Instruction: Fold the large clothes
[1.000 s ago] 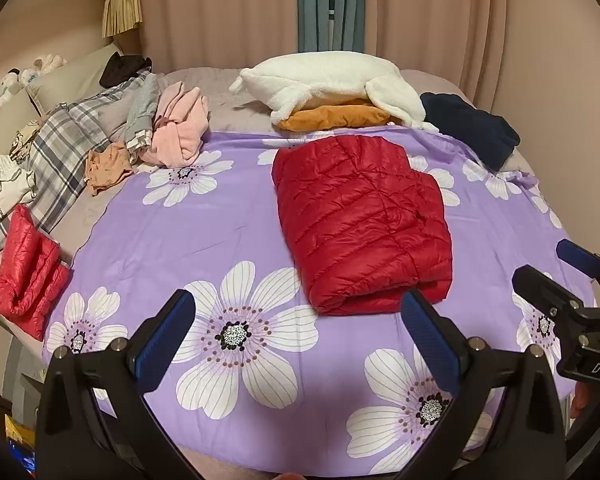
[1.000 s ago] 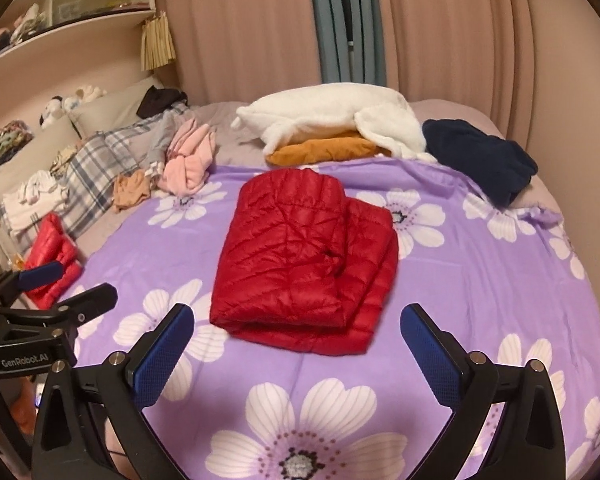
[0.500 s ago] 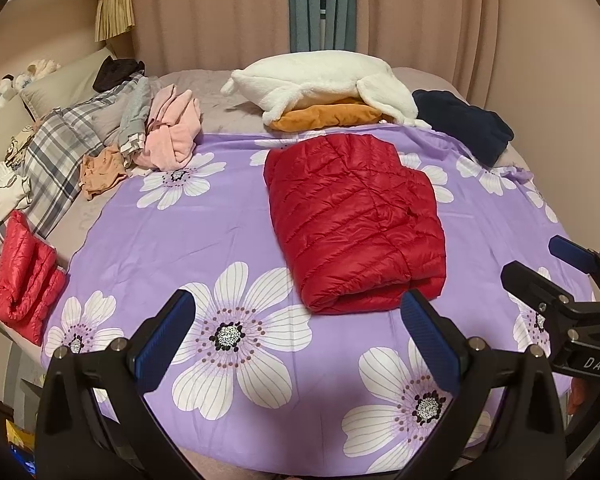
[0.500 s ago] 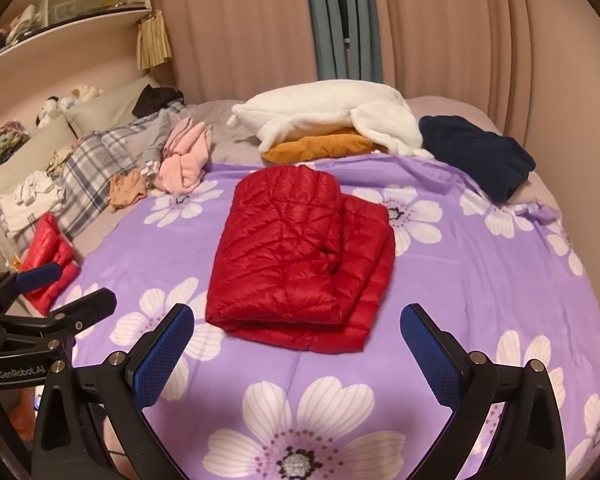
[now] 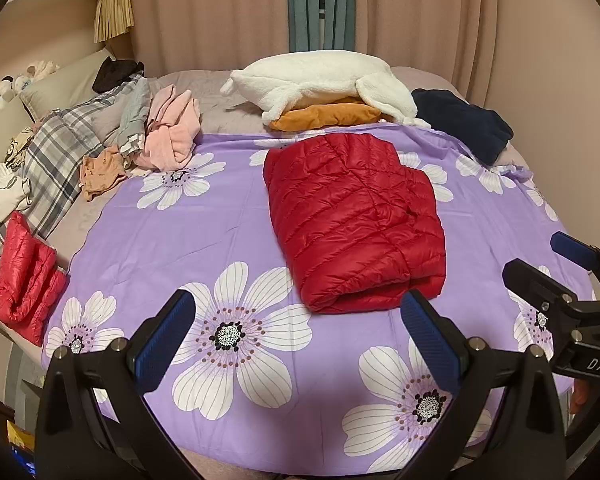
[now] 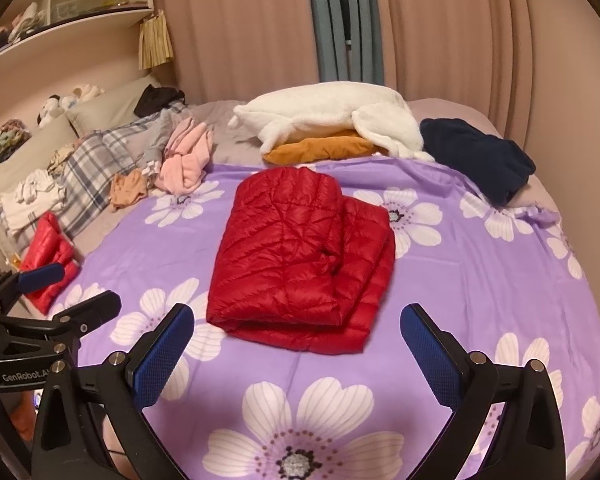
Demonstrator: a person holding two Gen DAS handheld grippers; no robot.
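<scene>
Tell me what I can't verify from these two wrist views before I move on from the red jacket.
- Underside and inner layers of the folded red down jacket: hidden by its own top layer, both views.
- Orange garment: mostly covered by the white fleece on it.
- Shelf contents: small, at the right wrist view's distorted edge.
- Near bed edge: blocked by the left gripper and right gripper, jaws open.

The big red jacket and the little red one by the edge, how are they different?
The big red jacket lies folded flat mid-bed on the purple flowered sheet; the little red one sits bunched up at the bed's left edge, mostly off that sheet. The big one is darker red. Both are shiny, quilted and puffy.
</scene>
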